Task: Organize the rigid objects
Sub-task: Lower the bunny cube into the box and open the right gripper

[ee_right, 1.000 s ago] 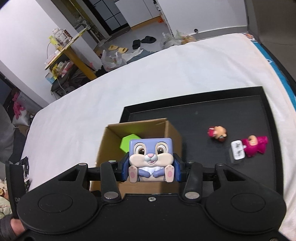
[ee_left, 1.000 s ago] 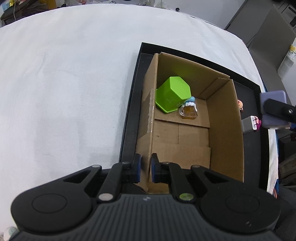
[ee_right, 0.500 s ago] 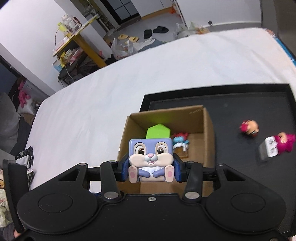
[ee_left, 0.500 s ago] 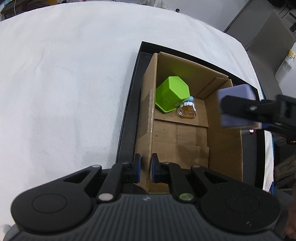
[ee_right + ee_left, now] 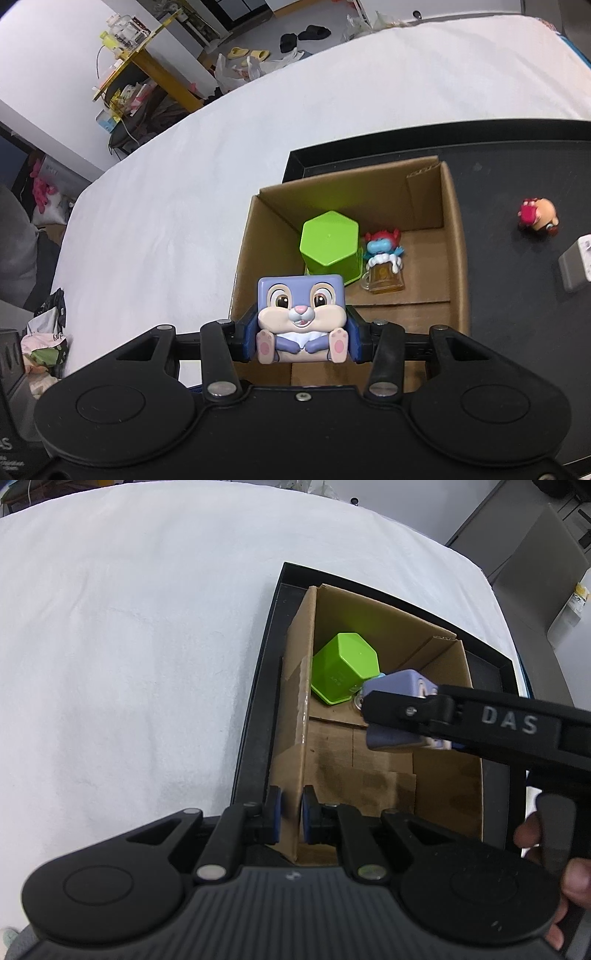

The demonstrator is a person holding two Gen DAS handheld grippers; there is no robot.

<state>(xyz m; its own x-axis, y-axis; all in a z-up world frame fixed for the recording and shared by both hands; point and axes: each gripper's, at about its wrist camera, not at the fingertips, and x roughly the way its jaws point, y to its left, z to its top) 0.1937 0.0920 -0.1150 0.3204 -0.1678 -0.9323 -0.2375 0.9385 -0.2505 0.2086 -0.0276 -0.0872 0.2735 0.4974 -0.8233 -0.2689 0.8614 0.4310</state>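
The right gripper (image 5: 302,339) has its jaws pinching a purple block-shaped bunny toy (image 5: 302,319) by its two flanks, one blue pad on each side. The left gripper (image 5: 291,821) has its jaws closed narrowly on the near wall of the cardboard box (image 5: 295,746), one pad outside that wall and one inside.

The bunny toy hangs above the open box, over the near half of its floor, clear of the cardboard. In the right wrist view its face looks back toward the camera, ears side up, feet down; it is nearly as tall as it is wide, so no long axis stands out. From the left wrist view only its purple back and top show (image 5: 400,686), with the right gripper's black finger crossing in front of it.

Inside the box, toward its far left corner, stands a green hexagonal cup (image 5: 330,245), turned mouth down with its flat base up, tilted slightly. Just beside it, on the side nearer the box's right wall, is a small figurine with a beer mug (image 5: 383,267), touching or almost touching the cup.

The box sits in a black tray (image 5: 517,147) on a white cloth (image 5: 129,646). Outside the box's right wall, on the tray floor, lie a small red-and-tan figure (image 5: 538,216) and, nearer the camera, a grey block (image 5: 576,266) cut by the frame edge.
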